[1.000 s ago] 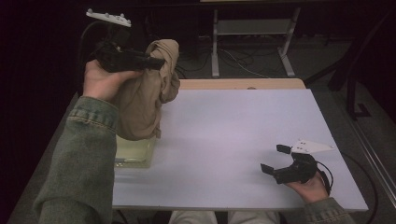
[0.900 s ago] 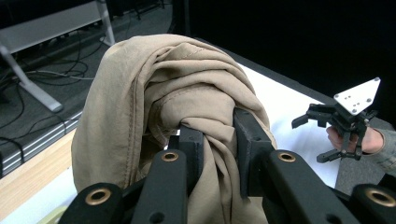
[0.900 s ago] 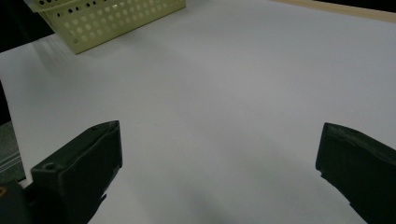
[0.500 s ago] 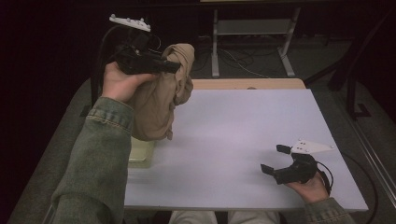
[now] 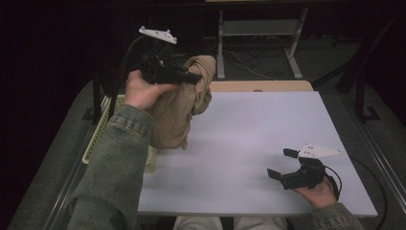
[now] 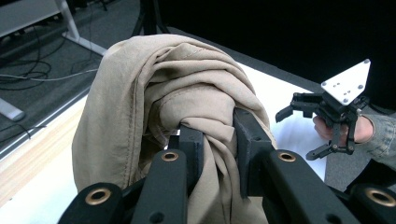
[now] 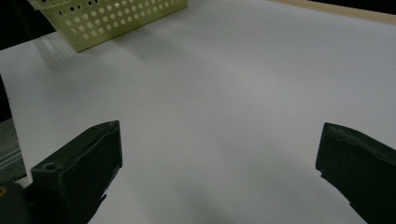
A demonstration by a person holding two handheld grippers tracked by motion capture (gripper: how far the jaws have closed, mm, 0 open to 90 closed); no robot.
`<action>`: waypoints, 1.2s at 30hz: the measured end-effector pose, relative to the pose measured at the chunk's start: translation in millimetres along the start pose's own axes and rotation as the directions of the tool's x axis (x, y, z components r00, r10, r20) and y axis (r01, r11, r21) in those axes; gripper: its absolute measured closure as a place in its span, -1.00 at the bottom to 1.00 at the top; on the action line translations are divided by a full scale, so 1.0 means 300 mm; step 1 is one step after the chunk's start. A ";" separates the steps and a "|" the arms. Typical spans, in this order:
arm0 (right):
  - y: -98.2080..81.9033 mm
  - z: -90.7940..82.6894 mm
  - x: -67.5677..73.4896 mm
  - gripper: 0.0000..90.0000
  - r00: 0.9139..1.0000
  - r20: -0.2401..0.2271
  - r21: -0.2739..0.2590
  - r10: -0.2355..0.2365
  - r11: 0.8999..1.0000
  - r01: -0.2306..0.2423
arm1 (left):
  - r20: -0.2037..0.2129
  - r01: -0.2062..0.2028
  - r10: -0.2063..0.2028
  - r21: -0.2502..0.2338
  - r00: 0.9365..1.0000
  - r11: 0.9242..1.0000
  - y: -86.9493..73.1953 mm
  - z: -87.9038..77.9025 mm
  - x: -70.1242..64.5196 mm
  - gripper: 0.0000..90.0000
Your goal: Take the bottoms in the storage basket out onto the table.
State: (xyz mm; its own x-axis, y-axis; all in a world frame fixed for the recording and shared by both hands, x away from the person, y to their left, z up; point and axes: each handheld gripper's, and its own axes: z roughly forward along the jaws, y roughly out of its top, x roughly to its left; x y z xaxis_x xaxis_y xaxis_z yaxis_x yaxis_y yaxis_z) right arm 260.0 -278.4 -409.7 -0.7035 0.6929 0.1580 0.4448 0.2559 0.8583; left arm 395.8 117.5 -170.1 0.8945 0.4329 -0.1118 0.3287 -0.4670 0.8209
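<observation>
Since a second ago, the person's left hand has carried the left gripper (image 5: 194,76) and its load rightward and a little lower, from above the basket (image 5: 98,139) toward the near-left part of the white surface (image 5: 268,129). The right gripper (image 5: 287,165) has stayed where it was.

Seen from above, the left gripper is held up in the air at the left of the surface. Its jaws are clamped tight on a bunched fold of tan cloth (image 5: 184,108). The garment hangs down from the jaws in a loose, crumpled bundle. Its lower end reaches down near the left edge of the surface, just beside the pale yellow perforated basket; I cannot tell whether it touches. In the left gripper view the cloth (image 6: 177,107) drapes over and between the two black jaws, pinched between them.

The right gripper rests low at the near-right of the surface, held in the person's right hand (image 5: 318,194). Its jaws stand wide apart with nothing between them. The right gripper view looks out across bare white surface toward the basket (image 7: 112,18) at the far corner.

As far as I can judge, the cloth is already lifted clear of the basket and is on its way to the surface. Setting it down, and any spreading or folding with the idle right gripper, is not yet done.
</observation>
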 end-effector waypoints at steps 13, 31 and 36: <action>0.001 -0.002 0.003 -1.00 1.000 -0.002 -0.002 0.000 1.000 0.000 | 0.051 0.005 -0.006 0.031 0.999 1.000 -0.021 0.122 0.005 0.65; 0.001 -0.003 0.003 -1.00 1.000 -0.013 0.003 -0.002 1.000 0.002 | 0.073 -0.029 0.022 0.088 0.997 0.996 -0.047 0.270 0.016 0.65; 0.000 -0.004 0.002 -1.00 1.000 -0.014 0.004 -0.007 1.000 0.007 | 0.087 -0.027 0.019 0.095 0.996 0.995 -0.052 0.311 0.021 0.65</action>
State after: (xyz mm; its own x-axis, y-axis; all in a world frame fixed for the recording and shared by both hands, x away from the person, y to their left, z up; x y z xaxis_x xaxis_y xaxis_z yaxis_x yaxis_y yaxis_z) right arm 259.1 -278.8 -409.0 -0.7142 0.6816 0.1589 0.4420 0.2633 0.8575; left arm 424.5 55.6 -235.7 0.9236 0.3552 -0.1445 0.3314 -0.5499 0.7667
